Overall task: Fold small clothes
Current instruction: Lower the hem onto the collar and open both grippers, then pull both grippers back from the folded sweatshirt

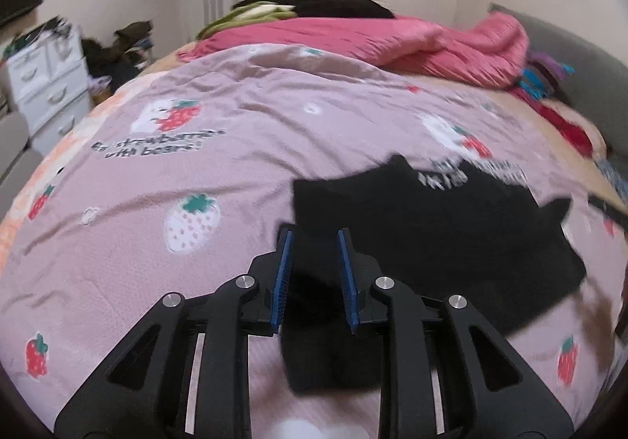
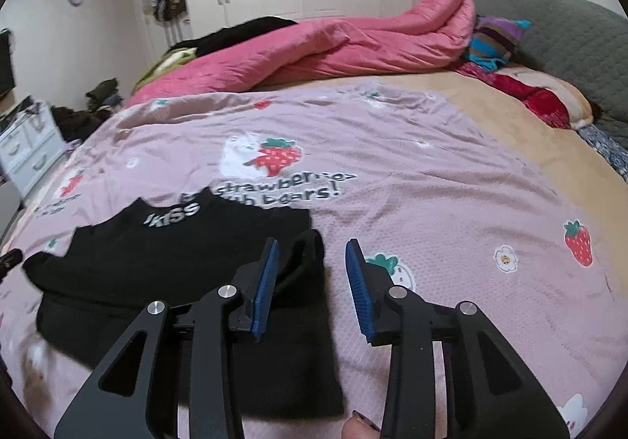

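A small black garment [image 1: 451, 227] with white lettering at its collar lies flat on the pink strawberry bed sheet [image 1: 196, 164]. It also shows in the right wrist view [image 2: 157, 250]. My left gripper [image 1: 314, 238] is open, its blue pads on either side of the garment's left edge, just above it. My right gripper [image 2: 312, 246] is open over the garment's right edge, where a folded sleeve [image 2: 302, 258] lies between the pads. Neither gripper holds cloth.
A rolled pink quilt [image 2: 333, 46] lies across the far side of the bed, with a striped pillow [image 2: 494, 38] and grey headboard [image 2: 569, 34] at right. White drawers [image 1: 47, 85] stand left of the bed. Dark clothes [image 1: 325, 5] are piled behind the quilt.
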